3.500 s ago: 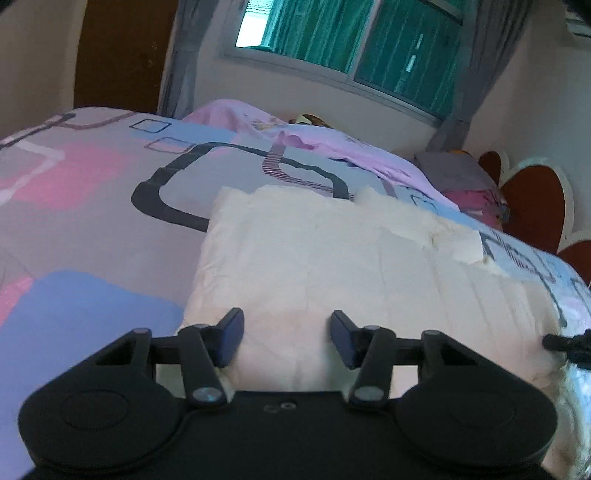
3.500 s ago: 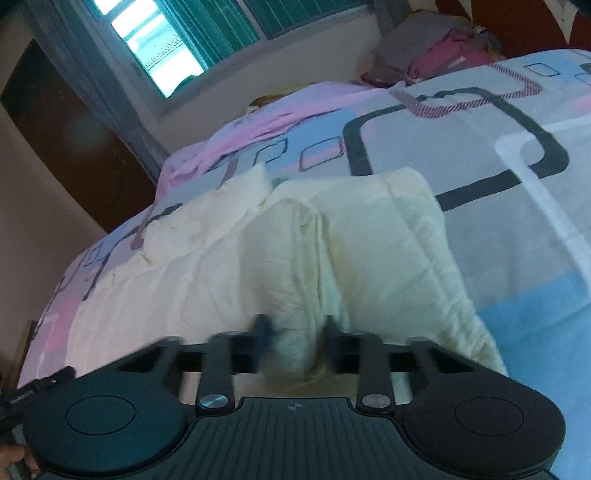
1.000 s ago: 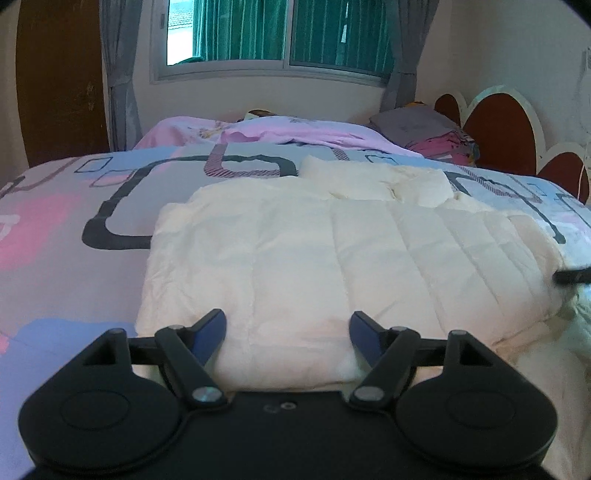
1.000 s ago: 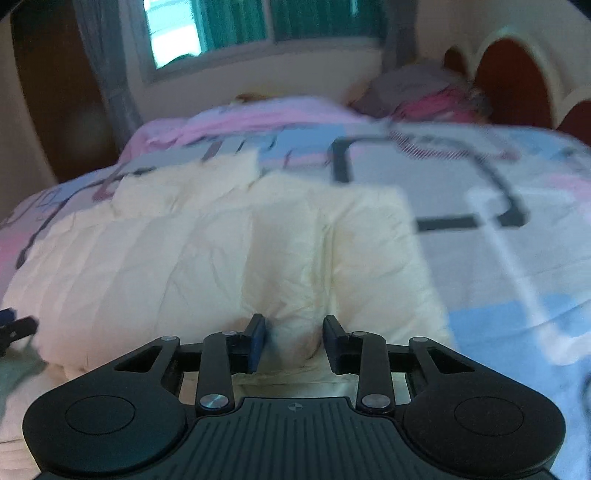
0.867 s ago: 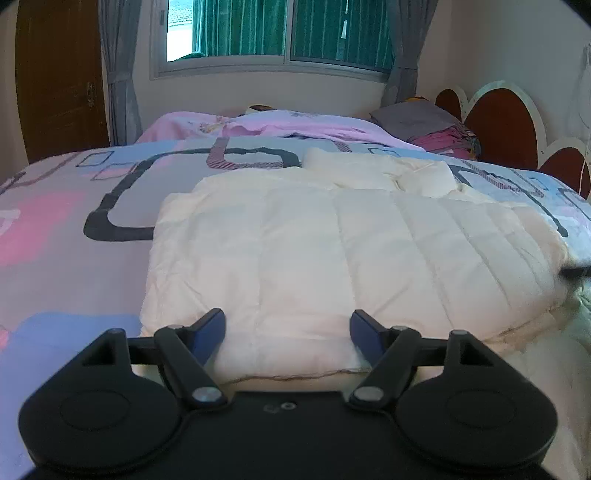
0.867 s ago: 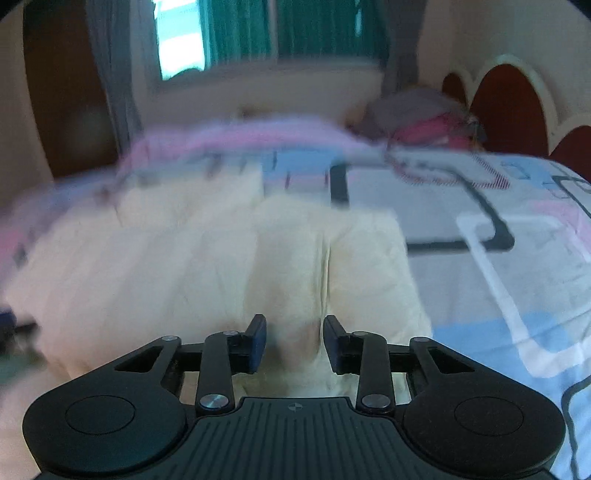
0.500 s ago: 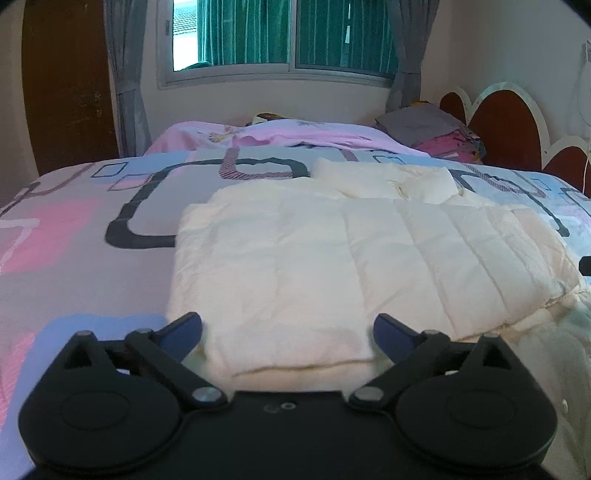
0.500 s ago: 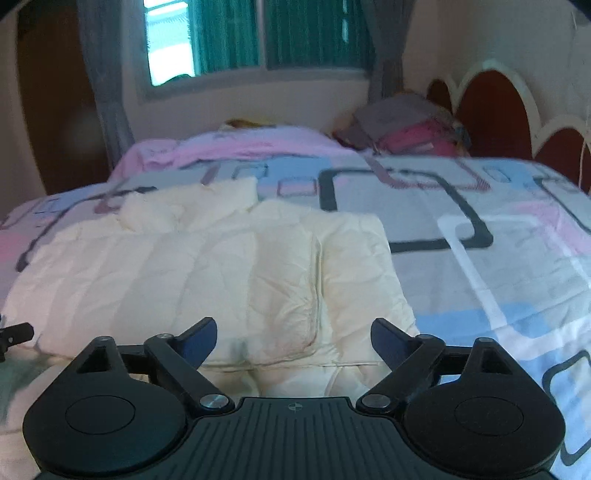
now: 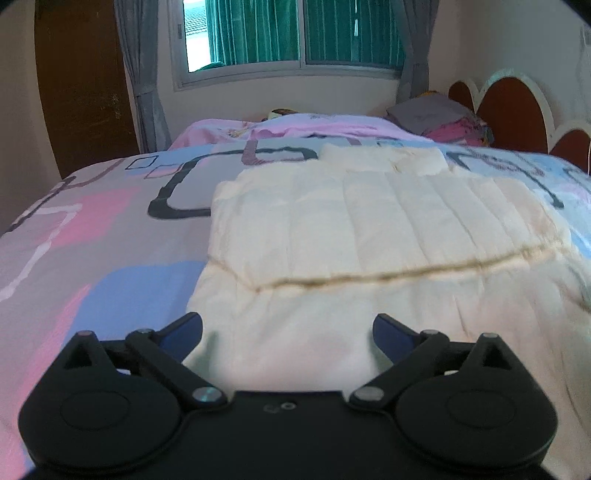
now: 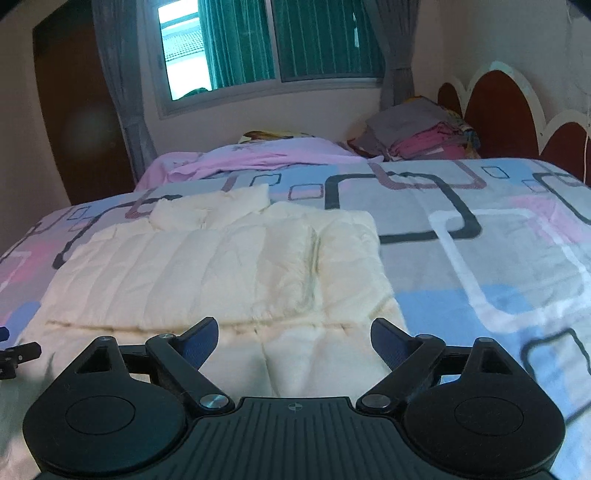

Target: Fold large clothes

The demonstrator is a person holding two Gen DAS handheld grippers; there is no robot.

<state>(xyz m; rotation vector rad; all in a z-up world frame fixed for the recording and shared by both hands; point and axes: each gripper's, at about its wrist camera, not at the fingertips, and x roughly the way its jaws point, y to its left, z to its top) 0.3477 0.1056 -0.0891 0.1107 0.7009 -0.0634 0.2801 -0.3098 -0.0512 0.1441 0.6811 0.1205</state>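
Observation:
A large cream quilted garment (image 9: 369, 236) lies on the bed, its near part folded over so a seam edge runs across it; it also shows in the right wrist view (image 10: 229, 266). My left gripper (image 9: 288, 332) is open and empty above the garment's near left edge. My right gripper (image 10: 293, 338) is open and empty above the near right edge. The tip of the left gripper (image 10: 14, 354) shows at the left edge of the right wrist view.
The bed has a patterned pink, blue and grey cover (image 9: 92, 236). A pink blanket (image 10: 258, 155) and a stack of folded clothes (image 10: 417, 136) lie at the far side by the wall and headboard (image 10: 495, 110). A window (image 9: 295, 33) is behind.
Both grippers let go of the garment's edge, opened wide and drew back toward the near side. The folded-over layer now lies flat on the garment.

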